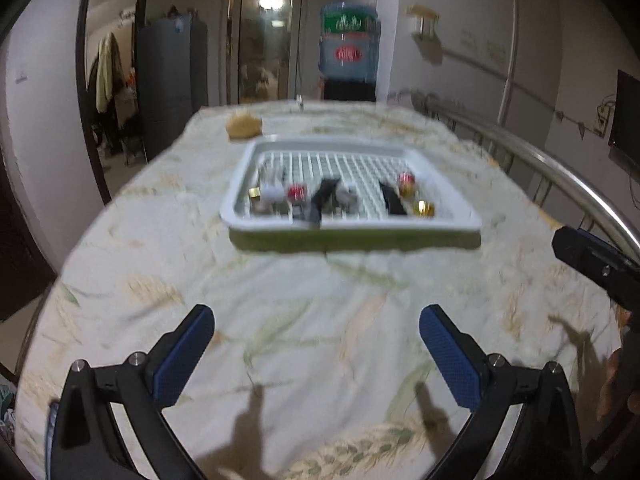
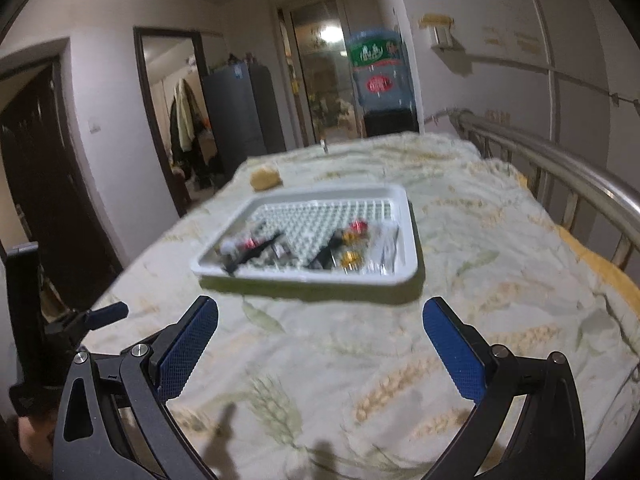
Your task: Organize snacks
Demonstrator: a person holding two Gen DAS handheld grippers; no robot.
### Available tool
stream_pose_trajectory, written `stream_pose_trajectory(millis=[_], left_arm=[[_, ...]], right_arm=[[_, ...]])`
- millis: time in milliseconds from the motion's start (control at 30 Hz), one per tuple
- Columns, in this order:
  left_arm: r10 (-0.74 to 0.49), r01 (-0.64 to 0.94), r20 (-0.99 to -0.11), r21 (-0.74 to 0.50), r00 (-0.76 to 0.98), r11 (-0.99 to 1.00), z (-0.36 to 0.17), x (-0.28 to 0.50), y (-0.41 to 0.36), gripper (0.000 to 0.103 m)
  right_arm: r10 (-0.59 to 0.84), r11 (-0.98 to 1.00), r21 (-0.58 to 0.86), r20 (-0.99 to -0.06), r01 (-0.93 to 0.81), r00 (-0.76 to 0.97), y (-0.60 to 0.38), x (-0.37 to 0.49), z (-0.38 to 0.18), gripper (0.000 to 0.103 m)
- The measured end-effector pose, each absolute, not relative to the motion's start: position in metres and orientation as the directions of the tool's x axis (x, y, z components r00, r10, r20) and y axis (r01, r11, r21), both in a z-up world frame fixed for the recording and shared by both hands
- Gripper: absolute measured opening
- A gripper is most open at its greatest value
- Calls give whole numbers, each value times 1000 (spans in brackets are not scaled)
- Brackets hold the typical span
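A white slatted tray [image 1: 354, 229] sits on the cloth-covered table ahead of both grippers; it also shows in the right wrist view [image 2: 304, 276]. Several small snacks lie along its near side: red and gold wrapped candies [image 1: 407, 184], dark packets [image 1: 324, 196] and a clear packet [image 2: 386, 248]. My left gripper [image 1: 316, 336] is open and empty, hovering over the cloth short of the tray. My right gripper [image 2: 320, 332] is open and empty, also short of the tray. The frames are blurred.
A tan rounded object [image 1: 244, 125] lies on the cloth beyond the tray. A metal rail [image 2: 560, 160] runs along the table's right side. A water dispenser [image 1: 349, 46], a fridge and open doorways stand behind. The right gripper's body shows in the left view [image 1: 596, 260].
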State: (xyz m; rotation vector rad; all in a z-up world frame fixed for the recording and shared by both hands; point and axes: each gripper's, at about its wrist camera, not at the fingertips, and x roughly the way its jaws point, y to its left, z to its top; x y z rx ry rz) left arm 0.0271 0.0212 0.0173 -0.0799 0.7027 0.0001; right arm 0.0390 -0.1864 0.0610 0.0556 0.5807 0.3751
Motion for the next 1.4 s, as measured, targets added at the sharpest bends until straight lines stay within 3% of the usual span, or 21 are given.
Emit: stream_pose_trajectory(millis=[367, 767, 1067, 1400], left_arm=[[-24, -2, -722, -36, 691, 999, -12, 35, 17, 103], [-27, 7, -783, -29, 621, 1000, -31, 45, 14, 103], [-28, 18, -814, -22, 580, 1000, -38, 46, 10, 103], [-22, 24, -818, -10, 575, 1000, -38, 46, 9, 103]], right_arm=[[276, 952, 98, -681, -289, 678, -180, 54, 12, 103], [220, 962, 71, -773, -263, 595, -173, 62, -23, 103], [197, 972, 85, -805, -220, 560, -180, 71, -30, 103], [136, 972, 6, -824, -233, 549, -167, 71, -35, 103]])
